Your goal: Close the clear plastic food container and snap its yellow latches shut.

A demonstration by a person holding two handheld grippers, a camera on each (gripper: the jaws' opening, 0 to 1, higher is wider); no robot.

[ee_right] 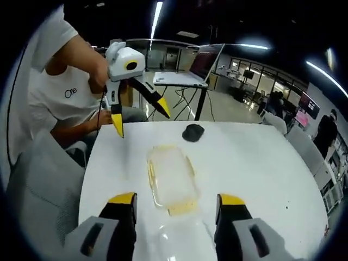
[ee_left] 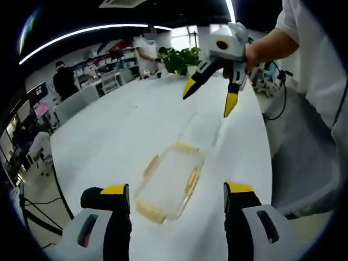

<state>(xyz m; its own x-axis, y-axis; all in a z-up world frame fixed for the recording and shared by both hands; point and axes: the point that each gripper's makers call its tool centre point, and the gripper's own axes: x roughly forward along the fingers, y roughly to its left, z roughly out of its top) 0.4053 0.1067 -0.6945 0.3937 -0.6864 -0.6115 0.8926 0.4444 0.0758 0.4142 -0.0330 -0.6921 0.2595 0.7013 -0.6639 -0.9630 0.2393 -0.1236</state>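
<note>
Two tongs hang over a white table [ee_left: 109,141], jaws spread wide and holding nothing. The clear plastic food container [ee_left: 169,182] lies flat on the table between them, its yellow latches [ee_left: 191,181] along its sides. The left tongs [ee_left: 176,212] sit just short of the container's near end; the right tongs [ee_left: 211,97] hover above its far end. Beyond the container in the right gripper view lies a small black object [ee_right: 193,132]. The person's white shirt [ee_right: 57,89] bears small writing, "Ore" as far as it can be read.
</note>
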